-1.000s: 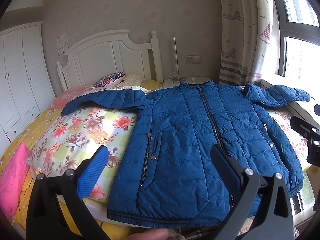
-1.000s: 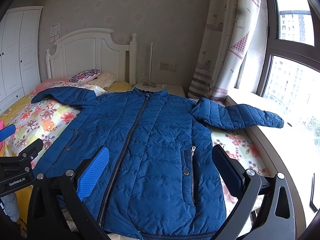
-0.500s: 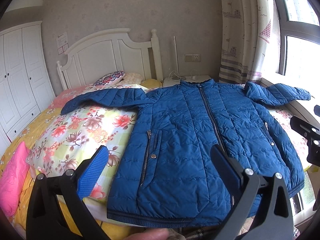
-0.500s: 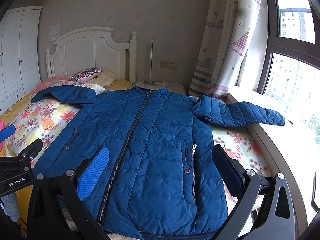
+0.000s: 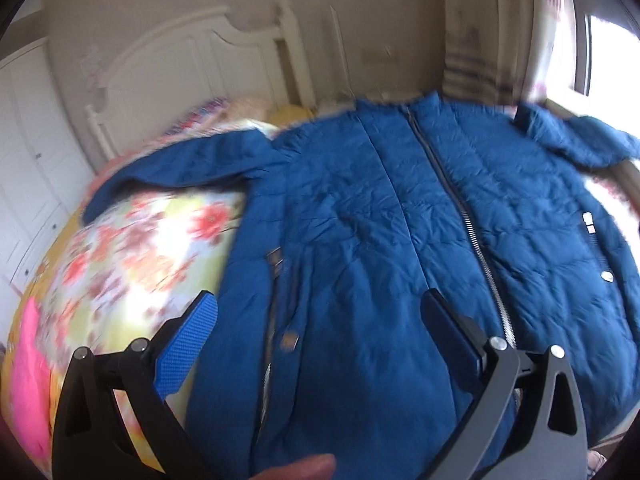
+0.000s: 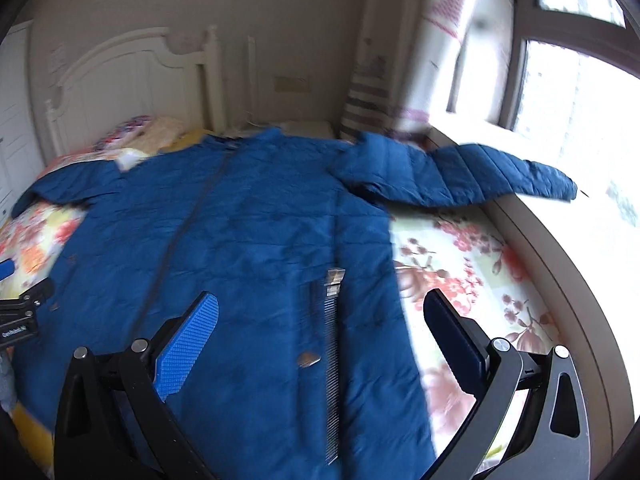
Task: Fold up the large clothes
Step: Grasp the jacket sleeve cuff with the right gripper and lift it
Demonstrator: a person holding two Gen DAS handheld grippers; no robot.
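In the left wrist view, the blue jacket [image 5: 400, 240] is seen spread flat, zipped, front up, across the bed [image 5: 132, 248], one sleeve laid over the flowered cover. The left gripper [image 5: 316, 332] is held above the lower hem with jaws wide and nothing gripped.

In the right wrist view, the right gripper [image 6: 320, 328] is likewise wide and empty above the pocket side; the other sleeve [image 6: 460, 176] is stretched toward the window ledge. The padded cloth could slip if only a thin pinch is taken.

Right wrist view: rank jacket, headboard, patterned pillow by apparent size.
1. Blue jacket, fills most of the frame.
2. White headboard.
3. Patterned pillow, smallest.
Jacket lies nearest the camera, so its lead is exaggerated.
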